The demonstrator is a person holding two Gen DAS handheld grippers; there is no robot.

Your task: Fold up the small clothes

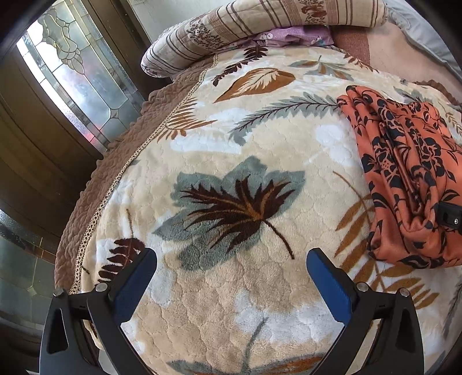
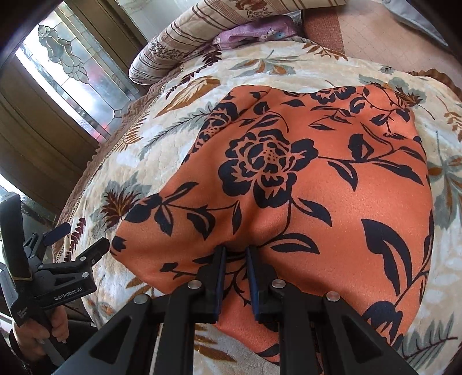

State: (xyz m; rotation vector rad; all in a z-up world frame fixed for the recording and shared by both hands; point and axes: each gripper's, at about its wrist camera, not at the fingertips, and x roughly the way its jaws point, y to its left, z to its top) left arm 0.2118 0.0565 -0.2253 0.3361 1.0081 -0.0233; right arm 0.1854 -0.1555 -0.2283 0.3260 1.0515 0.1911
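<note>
Right gripper (image 2: 236,252) is pinching a ridge of the orange floral garment (image 2: 303,178), jaws drawn narrow with cloth gathered between the blue pads (image 2: 221,277). Fabric is puckering into a small valley just ahead of the fingertips. The garment is lying on the leaf-print fleece blanket (image 2: 130,161), spread broad under the right wrist view and bunching into long folds as seen from the left wrist view, where it is sitting toward the blanket's right side (image 1: 404,173).

Left gripper (image 1: 231,259) is hovering over bare blanket, jaws standing wide with nothing between them, well apart from the garment. In the right wrist view it (image 2: 80,239) is angling in from the lower left, gripped by the person's left hand (image 2: 43,331) on the handle.

A striped quilt roll (image 1: 245,26) and a purple cloth (image 1: 294,36) are lying at the far end of the bed. A leaded glass door panel (image 1: 72,80) is showing on the left.
</note>
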